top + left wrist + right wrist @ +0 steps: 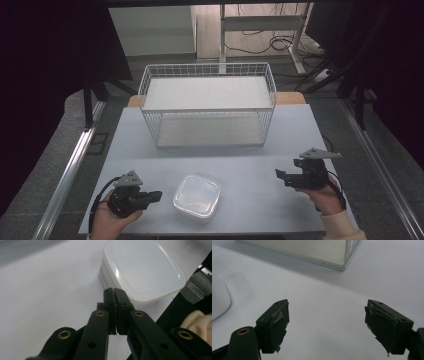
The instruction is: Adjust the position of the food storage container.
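Grey-blue tabletop (260,165) fills the middle of the high view, with dark curtains at the upper left and upper right, grey floor on both sides, and table legs with loose cables at the top centre. I count one white wire basket (207,103) standing at the far middle of the table, one translucent lidded plastic container (197,197) at the lower centre, and two grippers. My left gripper (156,195) sits at the lower left, its tip pointing toward the container and close to it. My right gripper (281,175) sits at the lower right, well apart from the container, and points toward the middle of the table.

Left gripper view: my two black jaws rise from the bottom centre and are pressed together, holding nothing. The container (142,268) fills the upper right, just beyond the jaw tips; I cannot tell whether they touch it. This view shows the lid's glossy rounded top up close, and the table's near edge at the right, which the high view does not give so plainly.

Right gripper view: my jaws stand wide apart at the lower left and lower right, empty, with worn tape on their pads (279,322). A corner of the basket (345,257) shows at the top, and the container's edge (219,300) at the left.
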The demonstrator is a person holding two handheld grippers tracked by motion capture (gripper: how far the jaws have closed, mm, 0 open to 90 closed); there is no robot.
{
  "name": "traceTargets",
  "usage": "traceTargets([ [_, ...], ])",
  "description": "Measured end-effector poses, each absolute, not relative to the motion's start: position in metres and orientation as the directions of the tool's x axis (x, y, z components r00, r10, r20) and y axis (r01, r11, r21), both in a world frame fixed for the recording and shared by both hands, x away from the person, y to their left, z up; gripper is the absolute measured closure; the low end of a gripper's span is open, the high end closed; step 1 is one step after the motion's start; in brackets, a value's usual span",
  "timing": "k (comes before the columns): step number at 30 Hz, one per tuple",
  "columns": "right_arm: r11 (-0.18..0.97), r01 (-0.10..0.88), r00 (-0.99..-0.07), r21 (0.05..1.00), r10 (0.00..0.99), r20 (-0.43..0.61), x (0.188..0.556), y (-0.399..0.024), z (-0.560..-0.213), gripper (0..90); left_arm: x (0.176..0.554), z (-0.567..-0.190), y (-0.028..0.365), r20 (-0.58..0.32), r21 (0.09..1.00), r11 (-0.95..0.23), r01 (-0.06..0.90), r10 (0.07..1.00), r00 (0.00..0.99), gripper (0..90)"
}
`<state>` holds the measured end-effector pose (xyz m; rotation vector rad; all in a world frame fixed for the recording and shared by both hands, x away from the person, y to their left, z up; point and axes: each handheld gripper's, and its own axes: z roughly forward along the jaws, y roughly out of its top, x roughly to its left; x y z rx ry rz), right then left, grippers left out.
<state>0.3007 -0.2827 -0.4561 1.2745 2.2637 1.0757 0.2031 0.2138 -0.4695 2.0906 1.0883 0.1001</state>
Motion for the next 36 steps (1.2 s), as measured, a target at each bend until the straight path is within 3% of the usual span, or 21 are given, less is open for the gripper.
traceTargets([
  [19,0.317,0.593,-0.545,0.74,0.835,0.079,0.302,-0.282,-0.458,19.5,0.198,-0.495,0.184,-0.296,0.577,-0.472,0.667,0.64,0.709,89.8],
  [36,0.318,0.596,-0.542,0.737,0.837,0.078,0.302,-0.282,-0.459,19.5,0.208,-0.499,0.172,-0.303,0.569,-0.481,0.667,0.631,0.714,89.8],
])
